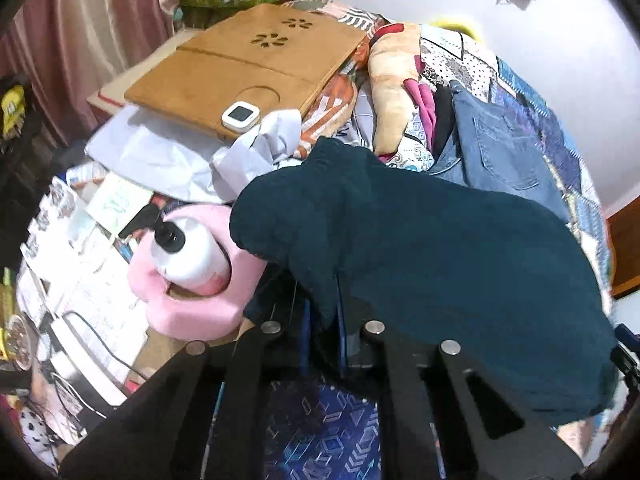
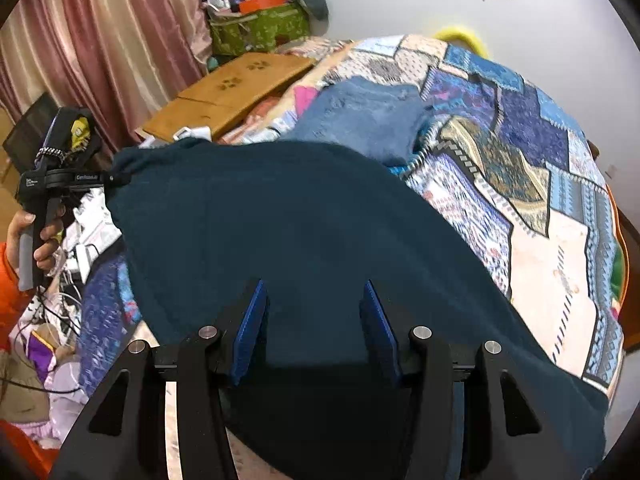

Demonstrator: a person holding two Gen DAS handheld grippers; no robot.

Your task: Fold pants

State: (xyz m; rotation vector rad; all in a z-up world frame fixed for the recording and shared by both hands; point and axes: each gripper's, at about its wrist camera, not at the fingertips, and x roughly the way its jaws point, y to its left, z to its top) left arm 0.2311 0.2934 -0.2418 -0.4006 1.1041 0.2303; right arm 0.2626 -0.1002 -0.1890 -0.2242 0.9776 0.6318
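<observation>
The patchwork quilt carries the dark teal fleece pants. Only the right view shows the left gripper clenched on their corner; the right gripper stands released above them. Only the left view shows a white pump bottle.

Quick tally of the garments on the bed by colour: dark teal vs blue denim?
Dark teal pants: 1, held at one corner by the left gripper
Blue denim jeans: 1, lying on the patchwork quilt
Total: 2
</observation>
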